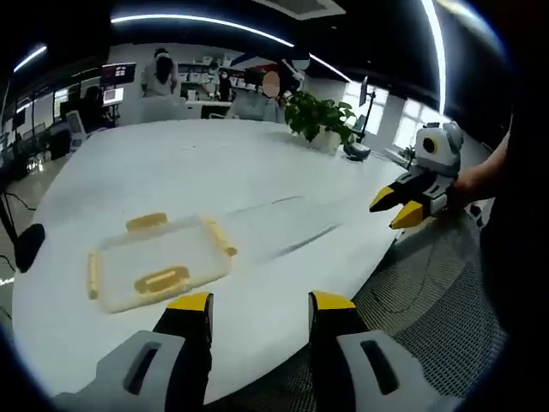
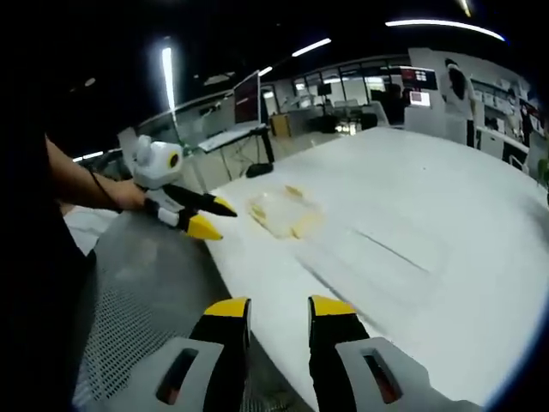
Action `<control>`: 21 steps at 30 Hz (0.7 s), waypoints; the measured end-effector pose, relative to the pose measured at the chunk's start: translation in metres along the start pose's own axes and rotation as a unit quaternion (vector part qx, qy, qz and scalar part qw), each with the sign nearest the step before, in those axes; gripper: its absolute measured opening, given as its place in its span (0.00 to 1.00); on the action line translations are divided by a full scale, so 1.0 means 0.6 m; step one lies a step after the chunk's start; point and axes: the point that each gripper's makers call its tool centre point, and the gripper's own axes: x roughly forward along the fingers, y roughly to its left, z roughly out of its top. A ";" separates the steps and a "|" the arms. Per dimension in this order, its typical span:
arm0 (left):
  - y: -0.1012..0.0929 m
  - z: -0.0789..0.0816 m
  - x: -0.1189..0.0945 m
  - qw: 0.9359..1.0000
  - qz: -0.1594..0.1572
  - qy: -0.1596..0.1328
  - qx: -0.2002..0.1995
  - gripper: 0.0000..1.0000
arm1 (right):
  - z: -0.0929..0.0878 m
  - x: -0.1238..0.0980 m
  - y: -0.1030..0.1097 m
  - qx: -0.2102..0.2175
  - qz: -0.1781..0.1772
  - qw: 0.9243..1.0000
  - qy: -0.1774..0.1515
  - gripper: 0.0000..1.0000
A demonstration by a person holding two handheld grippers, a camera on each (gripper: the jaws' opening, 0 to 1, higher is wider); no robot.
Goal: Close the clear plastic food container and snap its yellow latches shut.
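A clear plastic food container [image 1: 157, 263] lies flat on the white table [image 1: 223, 172], its lid on, with yellow latches [image 1: 162, 280] along its sides. My left gripper [image 1: 260, 305] hangs open over the table's near edge, just right of the container, with nothing between its jaws. My right gripper [image 1: 400, 209] comes in from the right, off the table edge, held by a hand, its yellow tips apart. In the right gripper view the container [image 2: 284, 212] lies near the table edge, the left gripper [image 2: 213, 217] sits left of it, and my right gripper [image 2: 280, 309] is open and empty.
A potted green plant [image 1: 319, 116] stands at the far side of the table. People sit at desks with monitors [image 1: 116, 77] beyond it. Grey patterned carpet [image 1: 437, 300] lies below the table's curved edge. More desks and screens [image 2: 244, 94] show in the right gripper view.
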 end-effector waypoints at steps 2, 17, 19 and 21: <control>0.001 0.001 -0.002 1.000 0.002 0.003 -0.004 0.43 | 0.006 -0.001 -0.003 0.000 -0.003 1.000 -0.002 0.25; 0.018 0.029 -0.005 1.000 0.009 -0.015 -0.006 0.40 | 0.044 0.027 0.008 -0.013 0.011 0.999 -0.028 0.25; 0.018 0.028 -0.002 1.000 0.009 -0.012 0.000 0.40 | 0.047 0.029 0.011 -0.016 0.012 0.999 -0.028 0.26; 0.019 0.025 0.003 1.000 0.009 -0.012 0.006 0.40 | 0.049 0.029 0.013 -0.016 0.014 0.999 -0.029 0.26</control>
